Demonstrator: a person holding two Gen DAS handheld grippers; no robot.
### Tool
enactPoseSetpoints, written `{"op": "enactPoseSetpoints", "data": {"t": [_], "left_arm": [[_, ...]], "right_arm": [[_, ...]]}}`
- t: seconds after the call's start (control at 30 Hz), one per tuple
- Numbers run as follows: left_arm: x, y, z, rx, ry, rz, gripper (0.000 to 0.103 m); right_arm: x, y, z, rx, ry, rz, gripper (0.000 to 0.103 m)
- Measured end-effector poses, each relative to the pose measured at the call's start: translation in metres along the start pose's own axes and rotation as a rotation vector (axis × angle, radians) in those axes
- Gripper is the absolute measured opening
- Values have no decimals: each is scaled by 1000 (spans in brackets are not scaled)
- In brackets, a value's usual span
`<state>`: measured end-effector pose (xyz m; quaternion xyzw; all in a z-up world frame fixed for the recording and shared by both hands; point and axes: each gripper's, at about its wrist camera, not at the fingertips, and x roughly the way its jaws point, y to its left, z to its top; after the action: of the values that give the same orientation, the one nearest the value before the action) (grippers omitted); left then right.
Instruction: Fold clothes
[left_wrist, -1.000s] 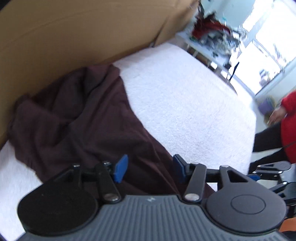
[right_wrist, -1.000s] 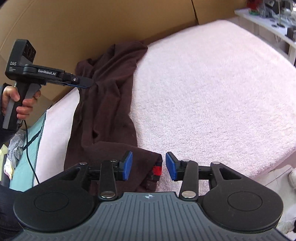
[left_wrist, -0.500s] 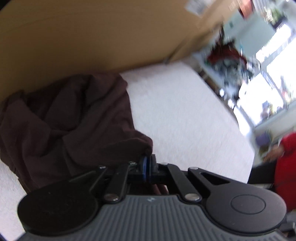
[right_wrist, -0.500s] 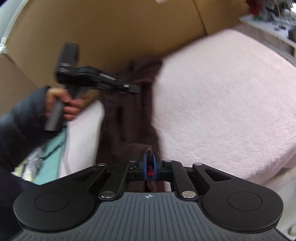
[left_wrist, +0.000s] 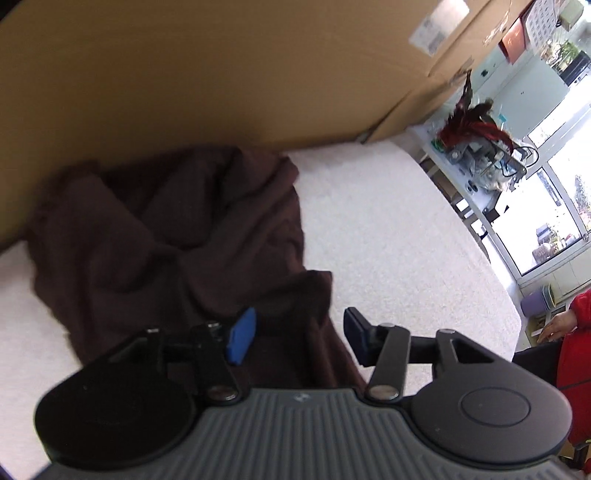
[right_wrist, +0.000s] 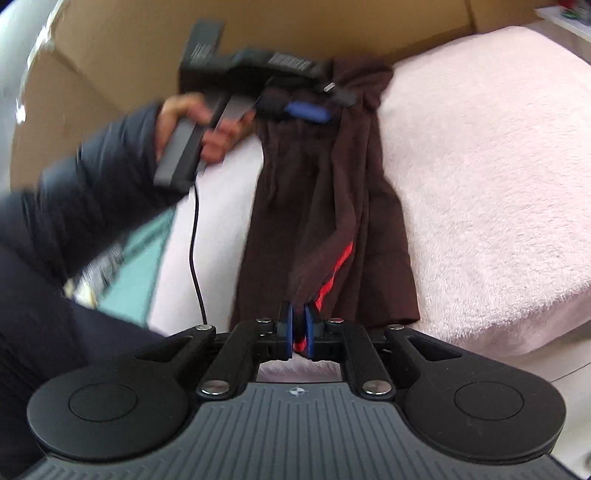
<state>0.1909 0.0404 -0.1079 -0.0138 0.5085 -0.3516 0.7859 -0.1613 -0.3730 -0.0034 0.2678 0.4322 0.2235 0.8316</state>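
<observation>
- Dark brown garment (right_wrist: 325, 206) lies rumpled on the pale fleecy bed cover (right_wrist: 480, 155), along its left side, far end bunched against the cardboard wall (left_wrist: 184, 74).
- Cloth looks thin, limp and light; it sags in long folds where lifted. It should drape rather than hold shape, so hems and corners are probably the best grips.
- An orange-red trim or lining (right_wrist: 338, 269) shows near the lifted edge.
- Right gripper (right_wrist: 300, 328): jaws pinched together on the near hem, cloth raised off the cover.
- Left gripper (left_wrist: 299, 334): jaws spread wide, holding nothing; a raised fold of garment sits between them.
- The right wrist view shows it over the far end, blurred.
</observation>
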Motion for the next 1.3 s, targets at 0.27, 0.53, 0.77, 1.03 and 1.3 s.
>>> {"op": "enactPoseSetpoints", "data": {"t": [0.27, 0.53, 0.77, 1.03, 1.3], "left_arm": [[10, 23, -21, 22, 47, 124, 53], [33, 23, -2, -9, 0, 180, 21], [26, 36, 3, -76, -25, 169, 13], [13, 39, 4, -121, -57, 185, 37], [23, 32, 7, -167, -74, 255, 42]], "right_arm": [[-38, -42, 7, 262, -134, 95, 8], [-21, -51, -17, 263, 35, 0, 8], [-19, -42, 3, 3, 142, -234, 39], [12, -29, 120, -42, -97, -58, 41], [131, -51, 214, -152, -60, -159, 42]]}}
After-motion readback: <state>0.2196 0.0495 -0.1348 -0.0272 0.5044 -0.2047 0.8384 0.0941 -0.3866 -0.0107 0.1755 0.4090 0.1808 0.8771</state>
